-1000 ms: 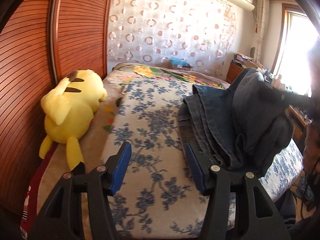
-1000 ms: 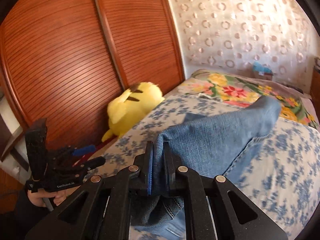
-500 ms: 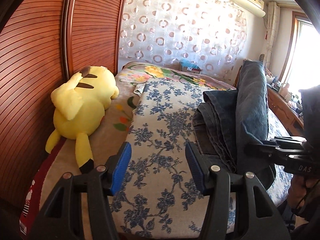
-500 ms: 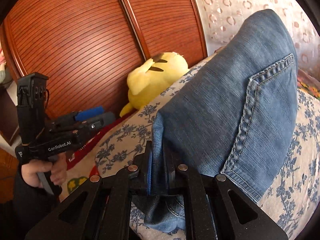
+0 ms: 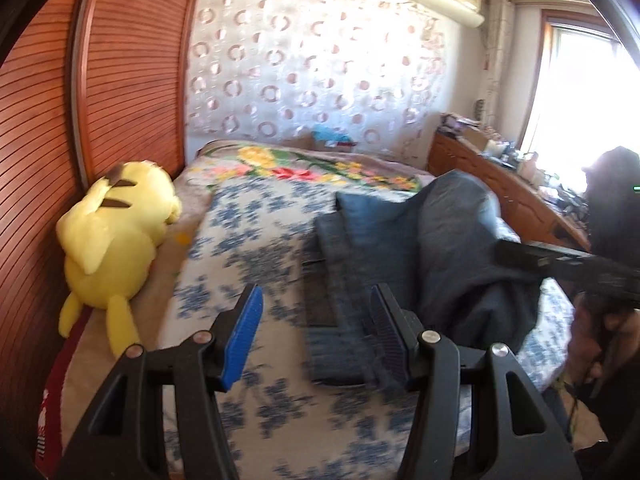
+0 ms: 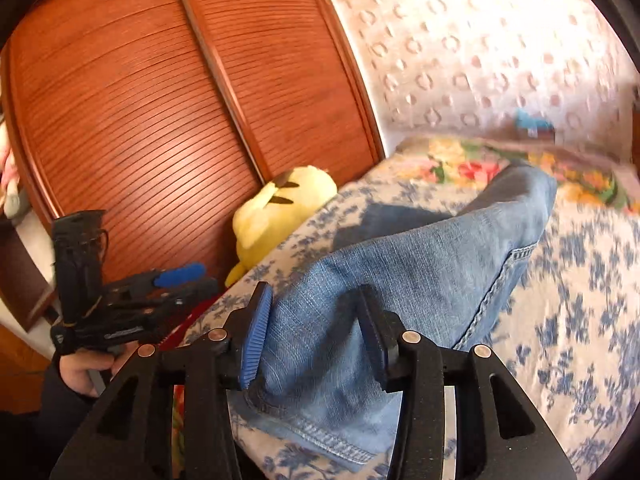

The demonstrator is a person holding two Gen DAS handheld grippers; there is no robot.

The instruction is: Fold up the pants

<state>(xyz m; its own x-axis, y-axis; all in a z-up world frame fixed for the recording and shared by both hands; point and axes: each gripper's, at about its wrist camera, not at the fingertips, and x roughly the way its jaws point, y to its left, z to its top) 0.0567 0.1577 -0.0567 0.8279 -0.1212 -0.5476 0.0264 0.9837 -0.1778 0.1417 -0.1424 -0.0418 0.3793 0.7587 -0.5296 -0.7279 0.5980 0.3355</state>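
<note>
The bed (image 5: 256, 364) fills most of my view, spread with a blue-and-white floral cover and a brighter flowered blanket (image 5: 320, 168) toward the far wall. Along my left side runs the slatted wooden wardrobe (image 6: 160, 92). The jeans (image 6: 420, 264) lie folded on the cover, on the right half of the bed as my left camera shows it, their top layer humped up instead of lying flat. A yellow plush toy (image 5: 116, 236) lies against the wardrobe at the bed's edge, well apart from the jeans. My right gripper (image 6: 316, 320) has just been opening: its jaws now stand partly apart with the denim between them, the blue pad (image 6: 256, 328) at the fabric's edge but no longer pinching it. My left gripper (image 5: 316, 328) hangs half open and holds nothing, over the cover beside the near end of the jeans.
</note>
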